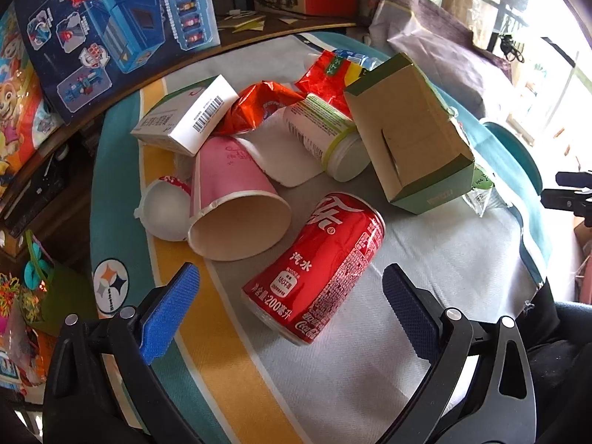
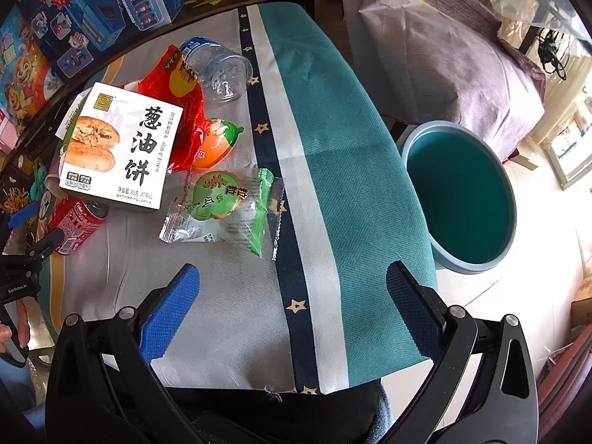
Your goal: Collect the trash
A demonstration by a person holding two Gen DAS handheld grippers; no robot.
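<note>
While the left gripper (image 1: pixel 290 305) hovers with its fingers spread wide and holding nothing, a red soda can (image 1: pixel 318 268) lies on its side between them on the cloth-covered counter (image 1: pixel 425 259). A pink paper cup (image 1: pixel 233 199) lies at 11 o'clock from the can. The right gripper (image 2: pixel 292 307) is equally wide and empty; a green snack wrapper (image 2: pixel 222 209) lies at 11 o'clock, a teal bin (image 2: pixel 458 196), seemingly on the floor, at 2 o'clock.

trash on my table, bin beside it

red cola can (image 1: pixel 314 268) on its side, nearest me; pink paper cup (image 1: pixel 236 199) tipped over, mouth toward me; green pastry box (image 1: pixel 410 133) lying open-ended; white bottle (image 1: pixel 325 137) on its side; green snack wrapper (image 2: pixel 222 209) flat; clear bottle (image 2: pixel 218 70) toppled; teal bin (image 2: pixel 458 196) upright on floor.
</note>
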